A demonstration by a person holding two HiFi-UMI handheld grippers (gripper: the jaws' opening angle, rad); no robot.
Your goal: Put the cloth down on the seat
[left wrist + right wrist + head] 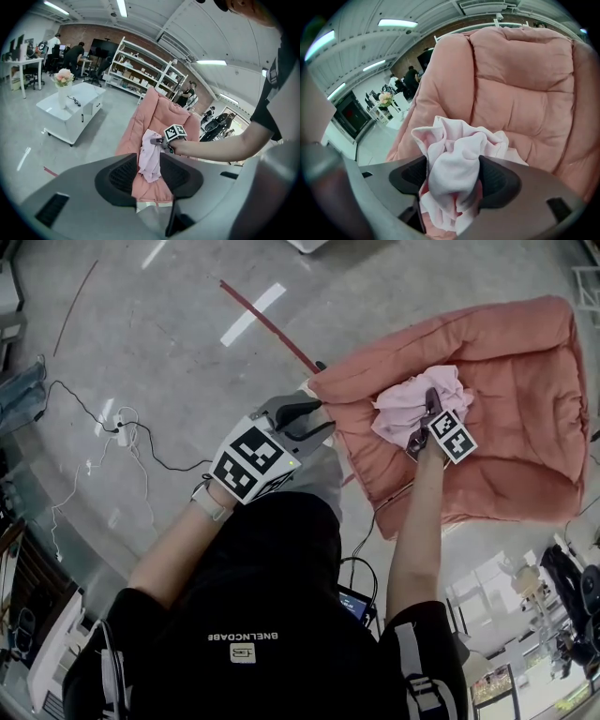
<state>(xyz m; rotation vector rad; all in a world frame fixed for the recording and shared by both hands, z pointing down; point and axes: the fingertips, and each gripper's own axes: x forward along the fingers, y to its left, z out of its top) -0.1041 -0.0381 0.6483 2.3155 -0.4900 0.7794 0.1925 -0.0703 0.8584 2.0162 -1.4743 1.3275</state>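
Observation:
A pale pink cloth (pixel 417 399) lies bunched on the salmon cushioned seat (pixel 506 362). My right gripper (pixel 420 423) reaches onto the seat, its jaws open on either side of the cloth. In the right gripper view the cloth (pixel 457 164) fills the gap of the right gripper (pixel 453 176), with the seat (pixel 515 84) rising behind. My left gripper (pixel 309 420) hangs open and empty just off the seat's near-left corner. In the left gripper view, beyond the left gripper (pixel 149 168), the cloth (pixel 150 157) rests on the seat (pixel 159 112) next to the right gripper (pixel 173 133).
A red tape line (pixel 267 324) runs across the grey floor toward the seat. Cables and a power strip (pixel 122 427) lie to the left. A white table (pixel 70 110) with flowers, shelving (pixel 140 70) and several people stand farther off.

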